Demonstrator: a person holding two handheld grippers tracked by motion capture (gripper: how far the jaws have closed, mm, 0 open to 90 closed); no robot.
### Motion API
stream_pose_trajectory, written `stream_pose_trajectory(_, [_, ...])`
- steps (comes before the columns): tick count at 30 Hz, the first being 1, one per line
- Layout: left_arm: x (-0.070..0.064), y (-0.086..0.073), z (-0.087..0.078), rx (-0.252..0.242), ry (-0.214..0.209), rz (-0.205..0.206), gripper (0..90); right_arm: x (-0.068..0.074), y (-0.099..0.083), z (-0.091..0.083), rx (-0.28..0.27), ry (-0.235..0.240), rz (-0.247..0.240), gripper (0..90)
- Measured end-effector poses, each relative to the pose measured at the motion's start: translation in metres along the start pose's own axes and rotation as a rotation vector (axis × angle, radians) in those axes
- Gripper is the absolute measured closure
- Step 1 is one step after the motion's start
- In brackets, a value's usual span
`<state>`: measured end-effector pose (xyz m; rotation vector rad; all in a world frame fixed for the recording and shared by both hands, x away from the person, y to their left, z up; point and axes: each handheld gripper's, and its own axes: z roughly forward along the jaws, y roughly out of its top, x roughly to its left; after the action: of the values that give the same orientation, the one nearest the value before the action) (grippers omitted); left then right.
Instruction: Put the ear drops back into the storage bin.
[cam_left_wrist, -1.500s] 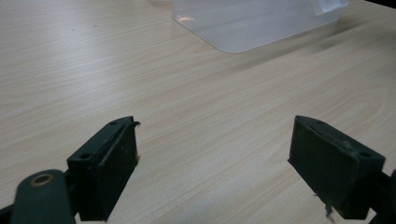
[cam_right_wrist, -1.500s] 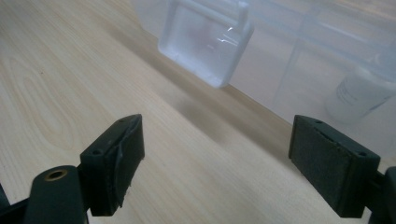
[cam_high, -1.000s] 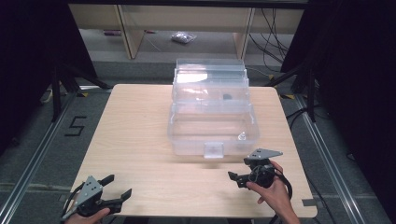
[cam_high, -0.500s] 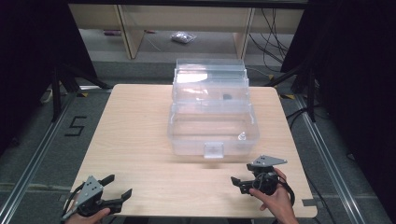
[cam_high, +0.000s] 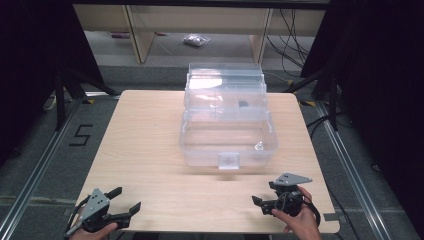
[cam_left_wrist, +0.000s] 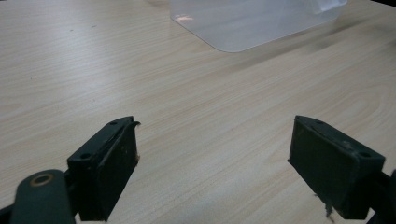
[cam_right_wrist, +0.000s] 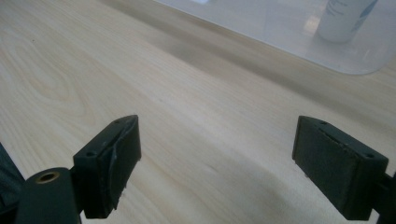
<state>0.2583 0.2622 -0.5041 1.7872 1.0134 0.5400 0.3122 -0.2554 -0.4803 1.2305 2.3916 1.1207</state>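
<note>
**Both grippers spread wide and empty at the near table edge**

Nearest the person, the left black two-jaw gripper (cam_high: 122, 202) rests at the near left corner of the pale wood-grain table (cam_high: 145, 150), held in the left hand (cam_high: 95, 232). In the left gripper view its jaws stand far apart with bare tabletop between them.

At the near right edge, the right black two-jaw gripper (cam_high: 262, 203) with its grey three-cornered plate sits in the right hand (cam_high: 297, 222). In the right gripper view its jaws are likewise wide apart and hold nothing.

Farther in, well apart from both grippers, the clear plastic tiered storage box (cam_high: 227, 120) stands at the table's middle and far side, its trays stepped back. A small white bottle-like item (cam_right_wrist: 345, 16) stands inside its front compartment, toward the right. A small dark object (cam_high: 243, 104) lies in an upper tray.

Beyond the table, a crumpled clear bag (cam_high: 196, 40) lies on the floor.
</note>
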Motion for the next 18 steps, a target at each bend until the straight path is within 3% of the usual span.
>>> stream_pose_trajectory(1, [-0.0002,0.0002,-0.0005,0.008,0.003,0.006,14.7,0.0001,-0.0035,-0.0017,0.004,-0.004,-0.013,16.3])
stream_pose_trajectory(2, [-0.0002,0.0002,-0.0003,0.010,0.002,0.007,14.7,0.0034,-0.0045,-0.0033,0.015,0.003,0.027,16.3])
stream_pose_trajectory(4, [-0.0002,0.0003,-0.0005,0.011,0.001,0.010,14.7,0.0008,-0.0064,-0.0037,0.022,0.019,-0.011,16.3])
stream_pose_trajectory(5, [-0.0002,0.0003,-0.0007,0.011,0.000,0.010,14.7,0.0022,-0.0077,-0.0041,0.029,0.007,0.003,16.3])
stream_pose_trajectory(6, [-0.0001,0.0002,-0.0007,0.010,0.001,0.009,14.7,0.0021,-0.0094,-0.0040,0.025,-0.014,-0.016,16.3])
stream_pose_trajectory(7, [-0.0001,0.0002,-0.0006,0.009,0.002,0.007,14.7,0.0036,-0.0097,-0.0050,0.031,-0.008,-0.001,16.3])
stream_pose_trajectory(9, [0.0000,0.0002,-0.0006,0.010,0.002,0.009,14.7,0.0031,-0.0111,-0.0045,0.029,-0.004,-0.026,16.3])
stream_pose_trajectory(11, [-0.0003,0.0002,-0.0006,0.012,0.001,0.011,14.7,0.0048,-0.0112,-0.0056,0.034,-0.004,-0.005,16.3])
stream_pose_trajectory(18, [-0.0003,0.0001,-0.0004,0.012,0.002,0.009,14.7,0.0039,-0.0113,-0.0055,0.039,0.005,-0.009,16.3])
